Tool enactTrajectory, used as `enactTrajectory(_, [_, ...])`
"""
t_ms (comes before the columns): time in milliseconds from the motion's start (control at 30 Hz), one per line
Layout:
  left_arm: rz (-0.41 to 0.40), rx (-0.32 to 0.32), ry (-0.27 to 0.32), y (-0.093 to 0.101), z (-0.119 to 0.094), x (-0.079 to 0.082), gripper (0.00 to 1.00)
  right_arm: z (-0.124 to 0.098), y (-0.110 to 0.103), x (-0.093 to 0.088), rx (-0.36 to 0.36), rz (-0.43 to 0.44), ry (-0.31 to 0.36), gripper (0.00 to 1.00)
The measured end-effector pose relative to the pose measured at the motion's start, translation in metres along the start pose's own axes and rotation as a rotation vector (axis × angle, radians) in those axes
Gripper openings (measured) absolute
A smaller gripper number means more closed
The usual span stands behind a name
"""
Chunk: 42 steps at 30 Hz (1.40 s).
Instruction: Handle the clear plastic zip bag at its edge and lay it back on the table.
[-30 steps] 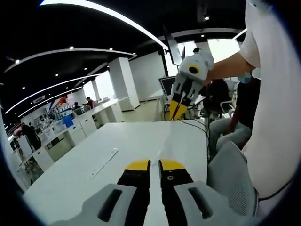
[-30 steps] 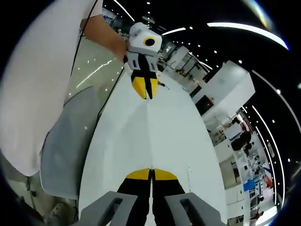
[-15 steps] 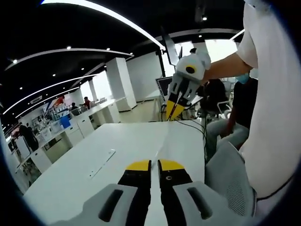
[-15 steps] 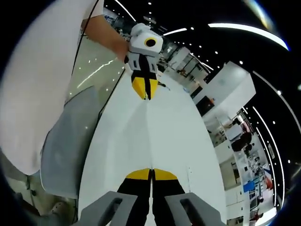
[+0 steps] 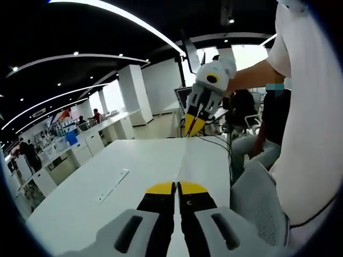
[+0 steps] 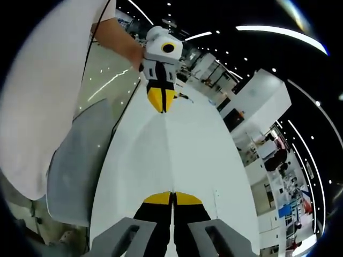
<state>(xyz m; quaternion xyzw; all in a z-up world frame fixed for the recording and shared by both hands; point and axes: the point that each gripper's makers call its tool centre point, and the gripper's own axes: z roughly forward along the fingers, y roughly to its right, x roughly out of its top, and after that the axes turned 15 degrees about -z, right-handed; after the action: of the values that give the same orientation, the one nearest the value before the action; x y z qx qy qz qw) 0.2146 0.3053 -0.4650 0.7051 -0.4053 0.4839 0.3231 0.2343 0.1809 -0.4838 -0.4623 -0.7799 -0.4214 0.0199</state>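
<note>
Where the two tongs face each other above the white tabletop (image 5: 80, 198), a thin pale line runs from tip to tip. It reads as the clear bag (image 5: 182, 158) seen edge-on, stretched in the air and not lying on the tabletop. The left tongs (image 5: 176, 185) are pressed together on its near end in the left gripper view. The right tongs (image 5: 191, 128) hang far and higher, yellow tips down, also closed on the line. From the right gripper view the same line (image 6: 168, 152) climbs from the closed right tongs (image 6: 172, 194) to the left tongs (image 6: 161, 107), tips together at the far end.

Little lies under the bag: a narrow pale strip (image 5: 112, 186) lies on the tabletop left of it, seen at the right as a thin line in the right gripper view (image 6: 216, 201). A black cable (image 5: 217, 142) trails over the far right edge, just below the right tongs. A grey mesh chair (image 5: 262, 209) stands close at the tabletop's right side, against the person's white shirt (image 5: 311, 134), whose bare forearm reaches to the right tongs. Behind sit a dark-clothed person (image 5: 276, 118) and a monitor (image 5: 185, 96). White pillars (image 5: 131, 96) and rows of desks (image 5: 80, 144) with people fill the far left under ceiling light strips.
</note>
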Motion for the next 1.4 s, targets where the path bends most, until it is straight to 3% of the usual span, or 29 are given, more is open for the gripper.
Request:
enactTrajectory(700, [-0.032,-0.054,-0.026,0.019,0.000,0.003,0.00,0.004,-0.005,-0.008,0.012,0.035,-0.005,0.00])
enactTrajectory(1200, [-0.123,-0.067,-0.019,0.020,-0.001,0.009,0.00,0.011,-0.005,-0.011,0.020,0.065,0.009,0.00])
enactTrajectory(1400, [-0.107,-0.061,-0.023,0.019,-0.001,0.009,0.00,0.011,-0.005,-0.011,0.025,0.076,0.002,0.00])
